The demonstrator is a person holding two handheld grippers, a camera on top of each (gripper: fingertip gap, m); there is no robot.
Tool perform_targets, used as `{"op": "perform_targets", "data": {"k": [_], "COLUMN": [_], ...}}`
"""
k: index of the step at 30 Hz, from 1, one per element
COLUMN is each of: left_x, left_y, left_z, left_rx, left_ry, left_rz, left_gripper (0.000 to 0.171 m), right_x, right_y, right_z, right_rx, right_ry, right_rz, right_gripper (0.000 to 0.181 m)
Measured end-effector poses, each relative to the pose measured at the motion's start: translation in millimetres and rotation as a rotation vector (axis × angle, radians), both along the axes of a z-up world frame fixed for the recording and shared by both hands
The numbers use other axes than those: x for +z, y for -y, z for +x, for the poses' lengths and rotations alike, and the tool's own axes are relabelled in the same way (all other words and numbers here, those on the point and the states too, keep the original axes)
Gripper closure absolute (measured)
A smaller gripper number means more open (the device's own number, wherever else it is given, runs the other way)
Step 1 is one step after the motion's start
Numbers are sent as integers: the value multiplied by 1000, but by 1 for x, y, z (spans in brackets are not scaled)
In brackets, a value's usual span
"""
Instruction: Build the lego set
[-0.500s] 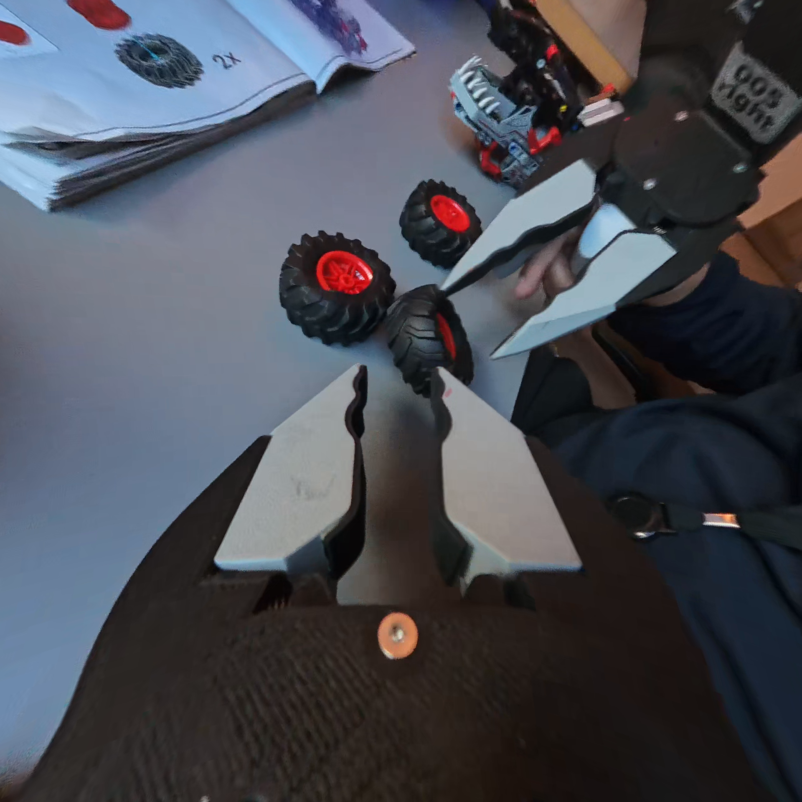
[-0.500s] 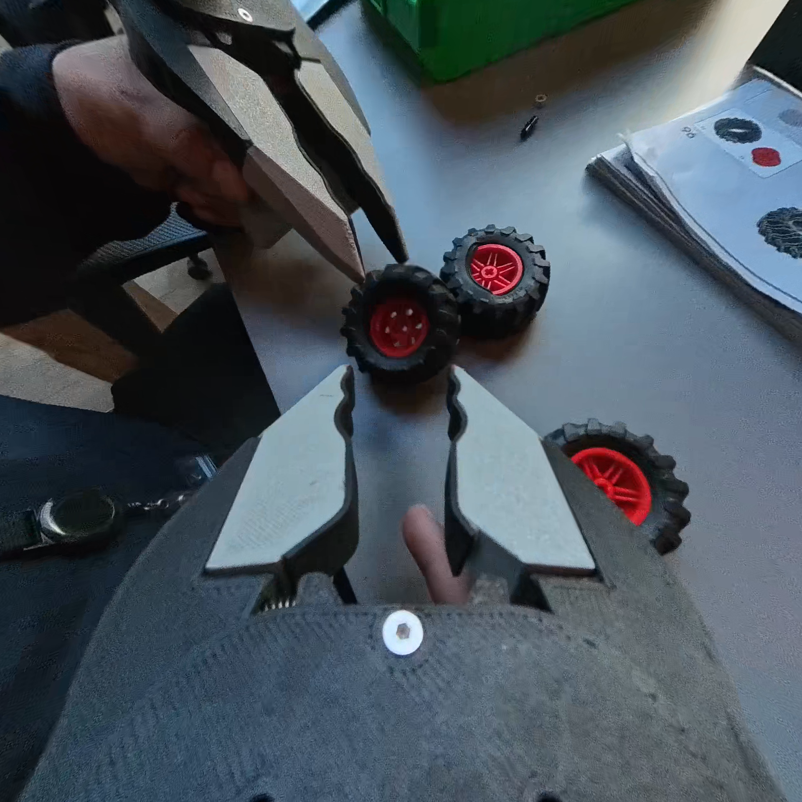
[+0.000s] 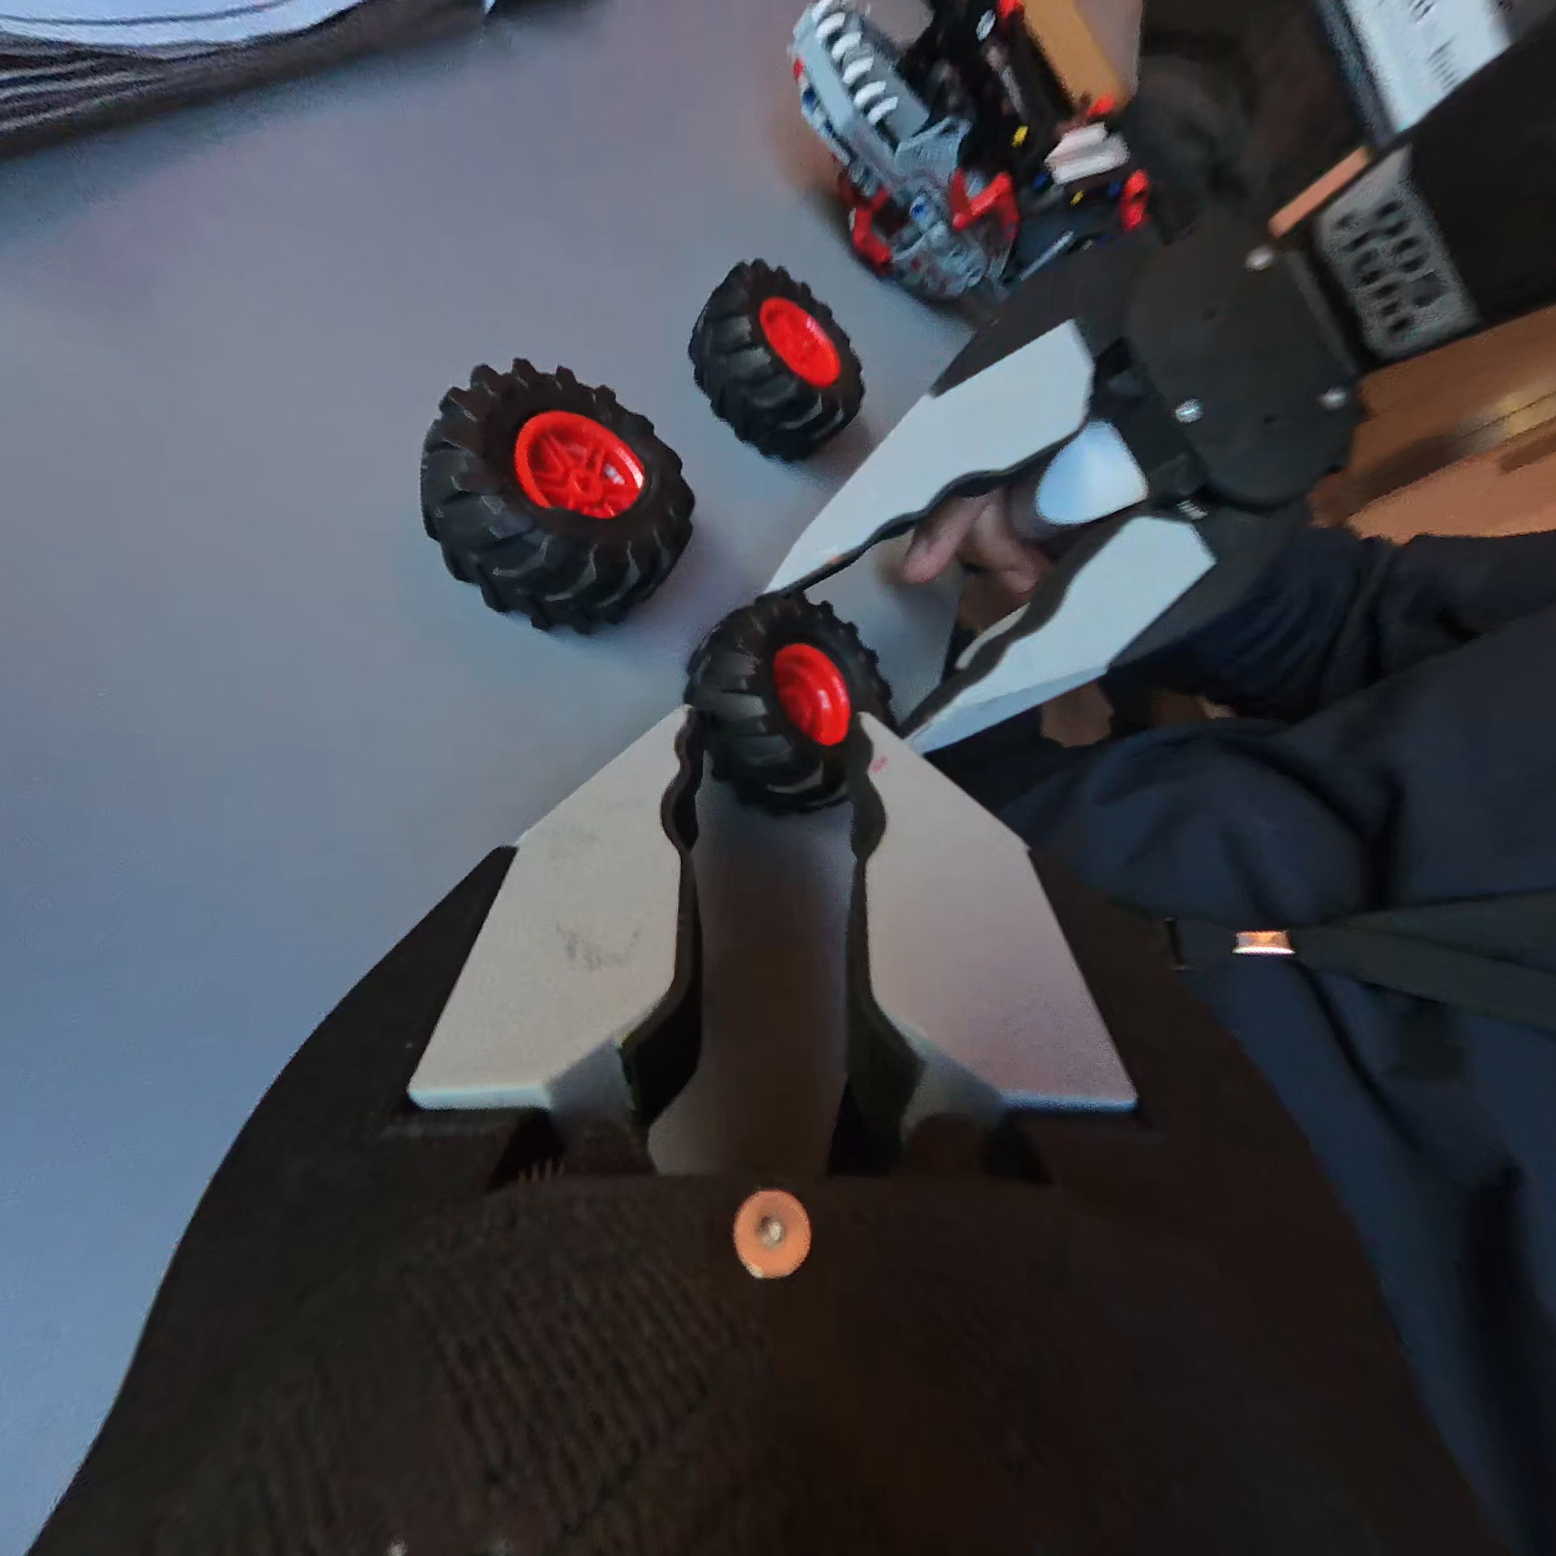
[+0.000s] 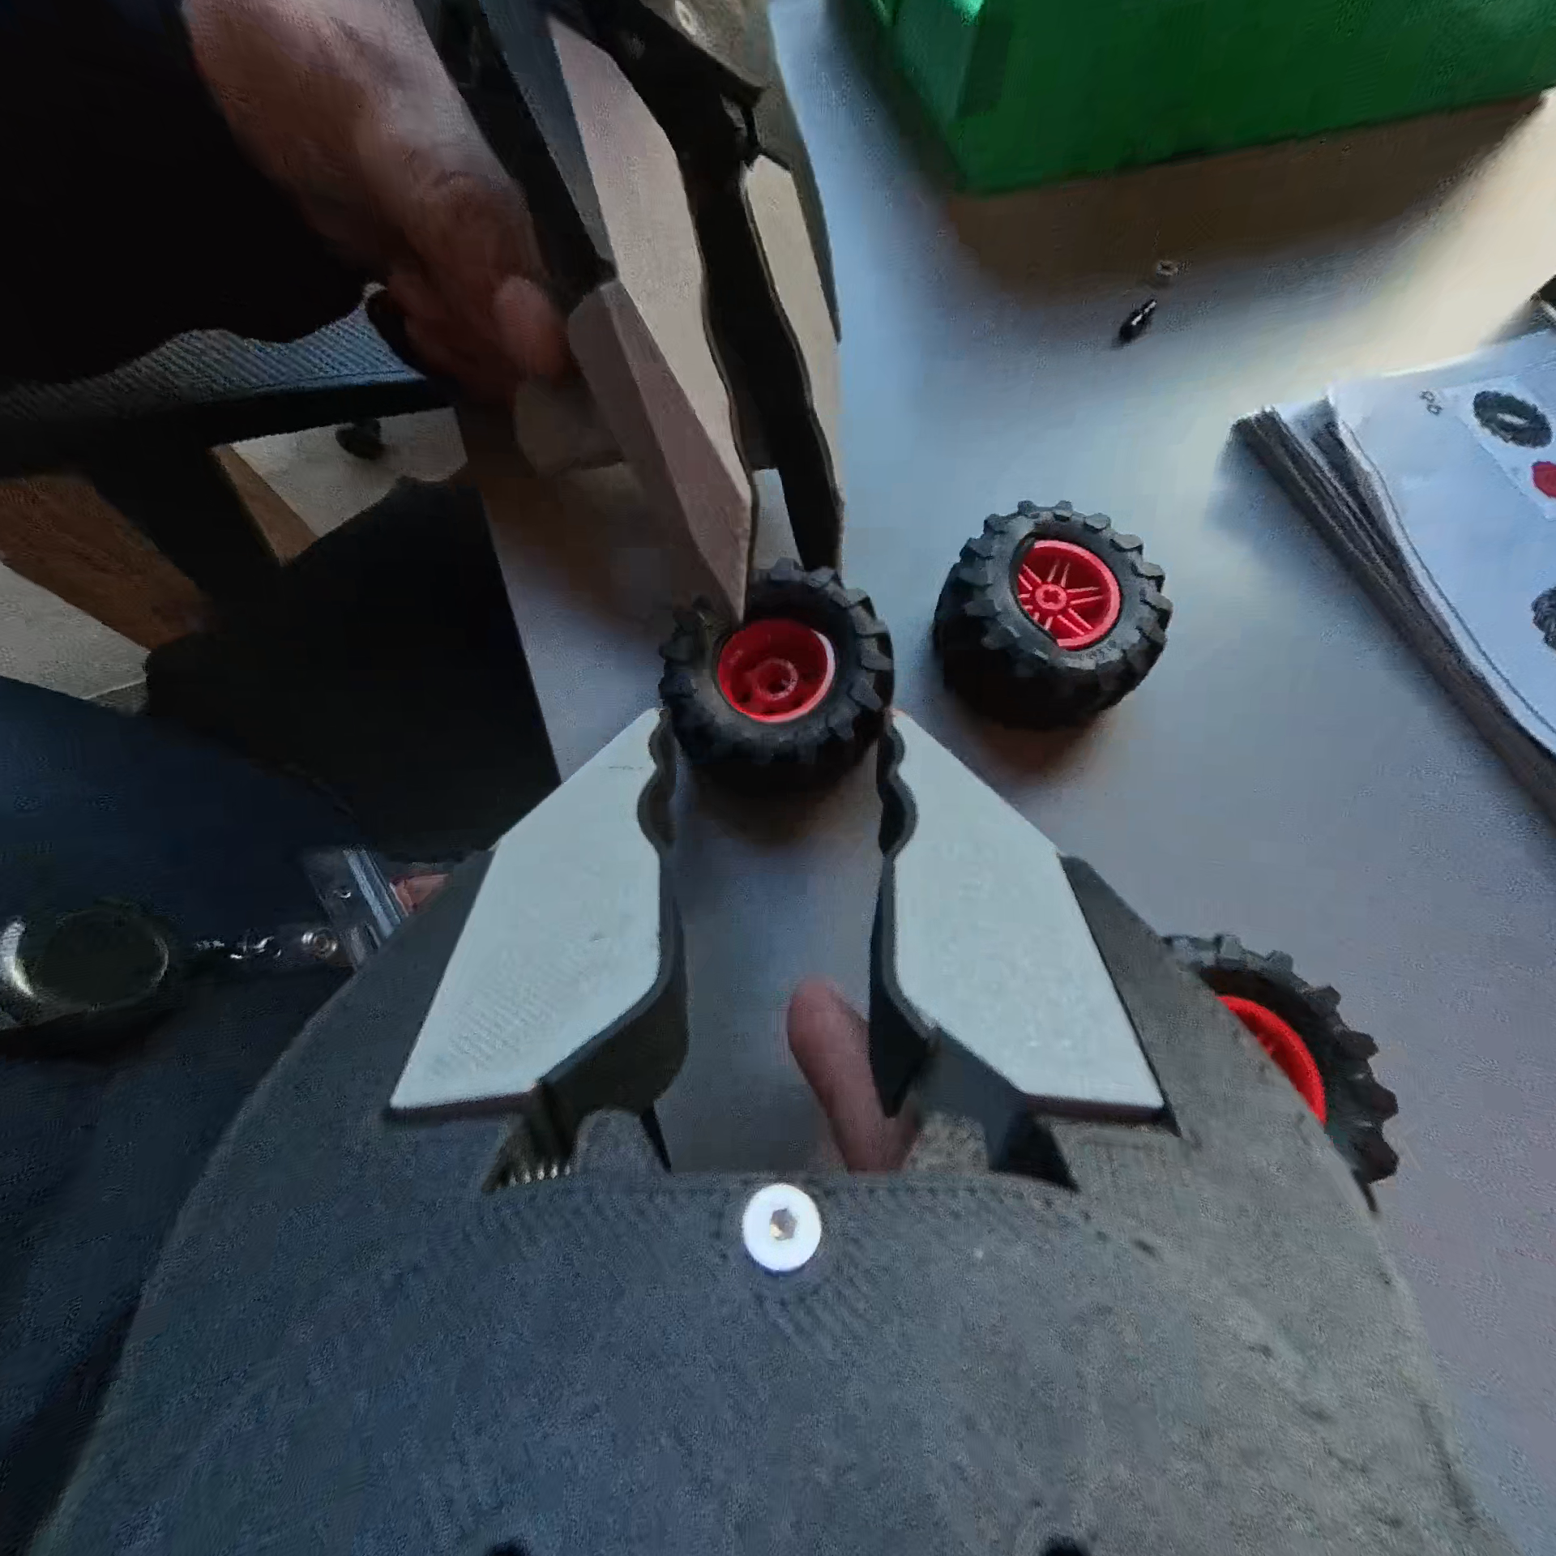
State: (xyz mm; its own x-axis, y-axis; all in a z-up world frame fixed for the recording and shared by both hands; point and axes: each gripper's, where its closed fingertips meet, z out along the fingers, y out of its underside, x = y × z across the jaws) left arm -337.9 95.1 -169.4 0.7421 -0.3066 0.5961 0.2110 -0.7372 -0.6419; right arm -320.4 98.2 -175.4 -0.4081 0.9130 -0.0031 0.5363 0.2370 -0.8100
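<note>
A small black-tyred wheel with a red hub stands tilted on the grey table near its edge. My left gripper is open, with a fingertip close on each side of this wheel. My right gripper comes in from the right, also open, and its upper tip touches the tyre's top. In the right wrist view the same wheel sits between the tips of my right gripper. There my left gripper straddles the tyre's top from above.
Two more wheels lie just beyond, and a part-built grey, black and red model stands farther back. An open instruction booklet, a green box and a small black pin are on the table. The table edge and the person's lap are close by. Only a small space, under 4 cm, lies between the two pairs of fingers. The left tips stand about 15 cm off the small black pin.
Both grippers moved forward so that the small wheel now sits between their fingertips. Both pairs of fingers opened slightly. The wheel stayed near the table edge.
</note>
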Motion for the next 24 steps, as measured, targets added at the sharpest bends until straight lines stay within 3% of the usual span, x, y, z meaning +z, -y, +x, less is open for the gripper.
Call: {"op": "perform_targets", "data": {"k": [3,8,13,17,20,24], "left_x": [-8,-2,12,7,6,5], "left_y": [4,7,10,14,13,12], "left_z": [6,8,2,-2,-4,-8], "left_rx": [-32,-3,111,143,162,200], "left_ry": [-105,-299,-278,-284,-282,-285], "left_rz": [-1,132,219,191,179,168], "left_gripper": [145,148,155,159,158,163], "right_x": [5,3,0,-4,1,14], "right_y": [5,7,5,3,8,16], "right_z": [4,8,9,7,7,3], "right_rx": [36,51,43,30,45,27], "right_ry": [-57,-108,-75,-30,-33,-25], "right_rz": [51,171,142,122,50,-178], "right_gripper": [137,136,140,143,141,141]}}
